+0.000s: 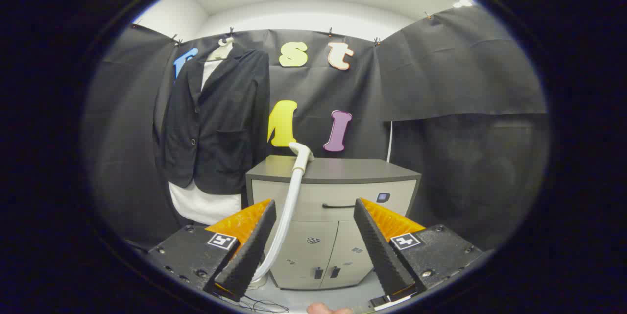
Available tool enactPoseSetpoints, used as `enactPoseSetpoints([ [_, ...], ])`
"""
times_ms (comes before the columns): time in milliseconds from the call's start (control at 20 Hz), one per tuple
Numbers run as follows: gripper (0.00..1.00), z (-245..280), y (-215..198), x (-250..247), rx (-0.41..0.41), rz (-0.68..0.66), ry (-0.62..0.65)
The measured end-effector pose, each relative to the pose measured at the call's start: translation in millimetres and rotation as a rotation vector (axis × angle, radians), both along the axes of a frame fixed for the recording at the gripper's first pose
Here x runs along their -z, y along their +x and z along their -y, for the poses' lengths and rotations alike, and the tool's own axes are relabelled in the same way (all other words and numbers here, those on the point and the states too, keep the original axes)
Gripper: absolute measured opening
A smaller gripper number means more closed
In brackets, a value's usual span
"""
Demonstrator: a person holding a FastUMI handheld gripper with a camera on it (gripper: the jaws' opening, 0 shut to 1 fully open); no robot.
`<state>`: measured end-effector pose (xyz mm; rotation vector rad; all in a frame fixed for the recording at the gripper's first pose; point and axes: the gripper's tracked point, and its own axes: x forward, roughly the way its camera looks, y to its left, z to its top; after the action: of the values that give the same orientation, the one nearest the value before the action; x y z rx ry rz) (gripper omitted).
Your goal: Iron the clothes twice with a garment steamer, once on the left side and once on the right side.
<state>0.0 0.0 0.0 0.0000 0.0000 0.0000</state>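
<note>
Two fingers of the gripper (313, 216) stand wide apart at the bottom of the frame, pressing on nothing; the gap between them is empty apart from the white steamer hose (289, 206), which passes just inside the left finger without visible contact, though a light touch cannot be ruled out. The hose rises from the lower centre to the steamer head (302, 150), which rests on the front left edge of the grey cabinet (343, 169) at centre frame. The dark jacket (215, 118), worn over a white shirt (201, 204), hangs on a hanger (223, 49) against the booth wall at upper left, just beside the cabinet and well beyond the fingers. By judgement, the step in hand is to approach and take hold of the steamer; neither side of the garment appears to have been ironed yet. To perform this step well, keep the fingers open, advance toward the curved neck below the head, centre the neck between the pads, and close only when both pads can bear on it squarely. Avoid pinching the flexible hose lower down, since it would likely bend and give poor control of the head. A fingertip (328, 309) shows at the bottom edge.
</note>
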Motion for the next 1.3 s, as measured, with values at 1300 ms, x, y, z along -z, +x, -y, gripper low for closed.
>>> enactPoseSetpoints([
  [1300,0.99,-30,-25,-15,0.007,-0.104,0.042],
])
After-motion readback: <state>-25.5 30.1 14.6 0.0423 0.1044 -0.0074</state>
